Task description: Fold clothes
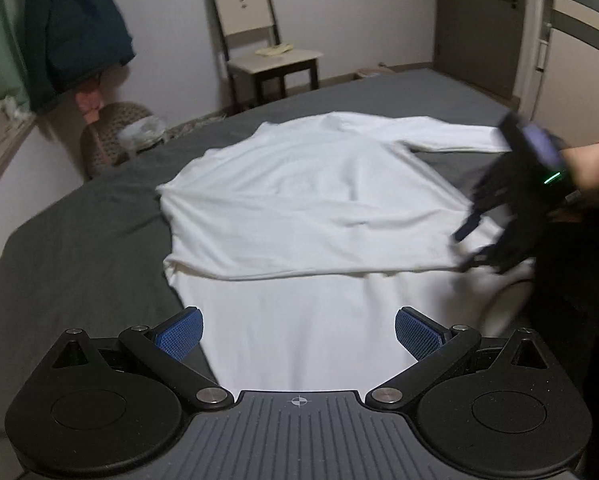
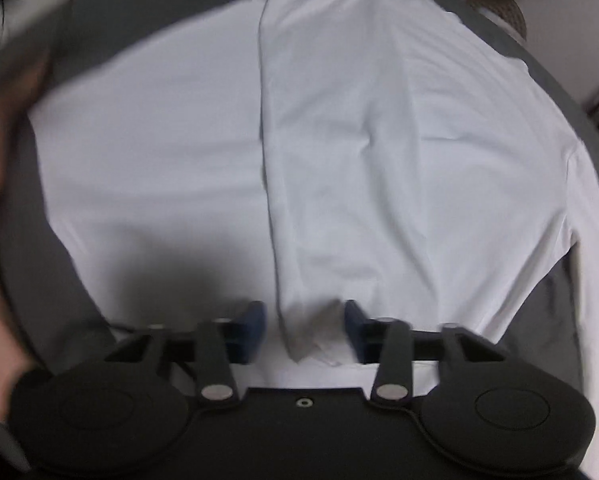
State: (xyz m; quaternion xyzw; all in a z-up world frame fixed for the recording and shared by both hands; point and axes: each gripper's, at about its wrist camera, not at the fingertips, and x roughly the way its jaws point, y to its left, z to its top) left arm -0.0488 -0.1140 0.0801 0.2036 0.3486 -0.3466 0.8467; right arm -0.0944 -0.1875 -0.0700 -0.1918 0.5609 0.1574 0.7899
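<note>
So, quick rundown:
Shirt: 1 white long-sleeve shirt (image 1: pixel 299 208) lies flat on the grey bed (image 1: pixel 79 248), partly folded over itself.
Feel: looks light, soft and floppy; probably best pinched at a hem corner or fold edge.
Left gripper (image 1: pixel 298 334): jaws wide apart, nothing in them, above the shirt.
Right gripper (image 2: pixel 305 330): jaws partly apart, a bunched fold edge between them, not clamped.
Count: 2 grippers, 1 chair (image 1: pixel 259 40).

A pale wooden chair (image 1: pixel 259 36) stands against the far wall with a yellowish cloth (image 1: pixel 274 49) on its seat. A dark teal jacket (image 1: pixel 73 32) hangs at the left above a woven basket (image 1: pixel 113 136), and a grey door (image 1: pixel 479 24) stands at the right.
</note>
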